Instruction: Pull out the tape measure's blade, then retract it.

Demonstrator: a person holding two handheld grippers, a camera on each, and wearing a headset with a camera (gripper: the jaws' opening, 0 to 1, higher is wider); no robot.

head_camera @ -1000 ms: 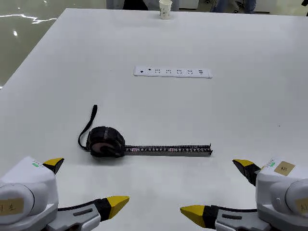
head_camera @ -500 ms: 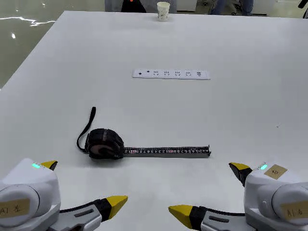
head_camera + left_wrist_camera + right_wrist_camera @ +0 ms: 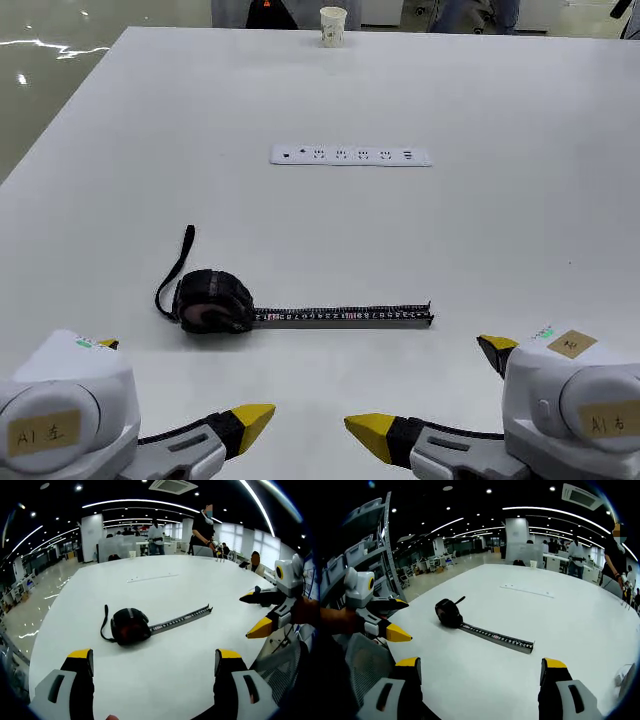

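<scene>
The left gripper [image 3: 154, 666] has its yellow-tipped jaws wide apart with nothing between them, and the right gripper [image 3: 482, 667] likewise stands spread and empty. Both hover low at the near edge of the white workbench [image 3: 500, 200], tips pointing inward toward each other.

Ahead of them, well apart from either pair of jaws, lies the black rubber-clad tape measure case [image 3: 212, 300], resting on its flat side. In the left gripper view it sits almost straight in front of the gap between the jaws. The dark, numbered steel blade [image 3: 345, 316] is already drawn out from it, flat on the bench, running toward the right gripper's side. Its hooked end [image 3: 430, 313] lies forward of the right jaws and slightly inboard. A black wrist strap [image 3: 175, 270] loops away from the case on the far side.

The case looks compact and fairly dense, and its rubber skin should give the jaws good friction; across its two flat faces seems the surest hold. The blade is likely thin and springy. It would be stiff along its curve but easy to kink, prone to snapping back, and poor to pinch anywhere except at the hook.

Farther off lie a white power strip [image 3: 350, 156] and a small paper cup [image 3: 332, 25].
</scene>
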